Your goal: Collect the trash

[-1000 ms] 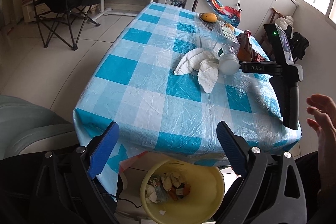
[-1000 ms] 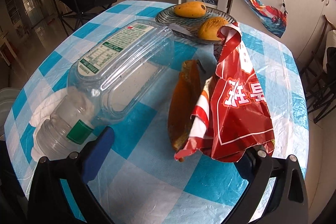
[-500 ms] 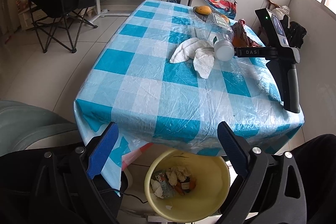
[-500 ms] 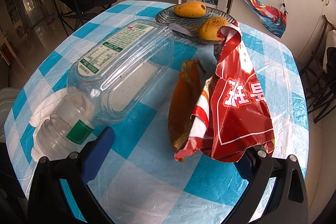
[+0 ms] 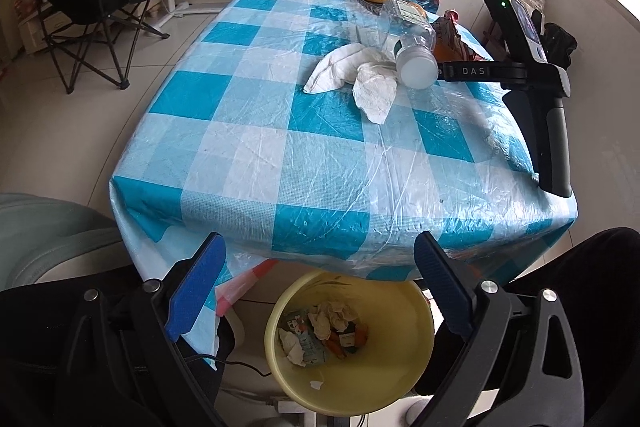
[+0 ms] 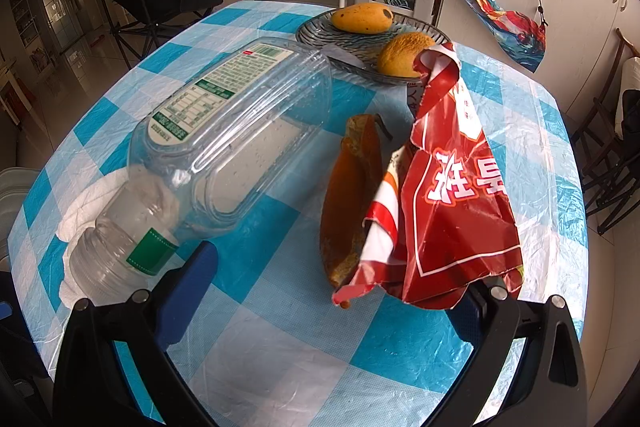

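Between picks: some trash in the bin, more waiting on the table.

Left gripper point(image 5: 318, 283) wide open and empty, up over the yellow bin point(image 5: 416, 359) under the table edge. Right gripper point(image 6: 332, 291) wide open too, low on the checked tablecloth point(image 6: 280, 359), holding nothing. Clear bottle point(image 6: 224, 143) lying flat, red wrapper point(image 6: 452, 195) and orange peel point(image 6: 352, 195) just ahead, white tissues point(image 5: 360, 75) beside the bottle. Next, most likely: move in, squeeze one piece, carry to the bin.

Clear glossy plastic bottle point(image 6: 224, 147)
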